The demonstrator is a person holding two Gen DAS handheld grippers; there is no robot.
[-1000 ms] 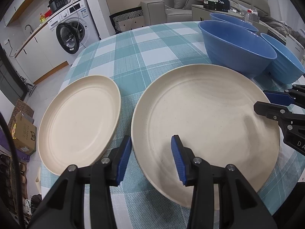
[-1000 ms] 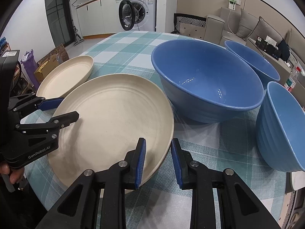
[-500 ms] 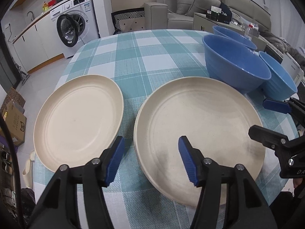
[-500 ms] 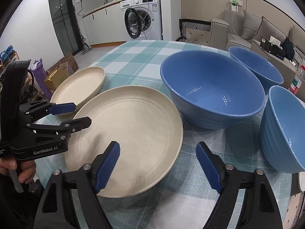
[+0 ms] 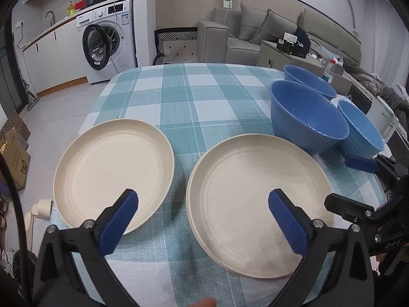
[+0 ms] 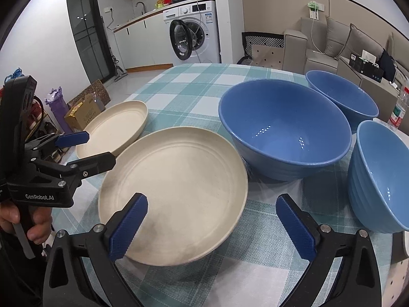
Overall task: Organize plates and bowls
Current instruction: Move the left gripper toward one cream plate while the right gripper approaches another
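Your left gripper [image 5: 203,221] hangs over the near edge of the table [image 5: 179,107] with its jaws spread wide, gripping nothing; one blue pad sits in front of the left plate [image 5: 112,176], the other in front of the right plate [image 5: 258,204]. Your right gripper [image 6: 212,230] is wide apart too, and empty, its left pad over the near rim of the right plate [image 6: 176,192] and its right pad above the checked cloth. From the right wrist camera you can see your left hand [image 6: 25,220] wrapped around the left gripper's handle at the left edge.

Both cream plates lie flat on the teal-and-white checked cloth, side by side with a strip of cloth between them. The left plate [image 6: 115,128] sits near the table's left edge. Look at the right plate's left rim in the left wrist view: there's a doubled edge there, possibly one plate on another, though you can't tell for sure.

Just past the right plate stands the big blue bowl [image 6: 283,128], upright, close to the plate's far rim. To its right is a ribbed, lighter blue bowl [image 6: 378,179], right beside it. Behind them sits a third blue bowl [image 6: 342,94], near the table's far right edge.

Farther off, a washing machine [image 5: 107,43] with its door open, and a grey sofa [image 5: 268,30].
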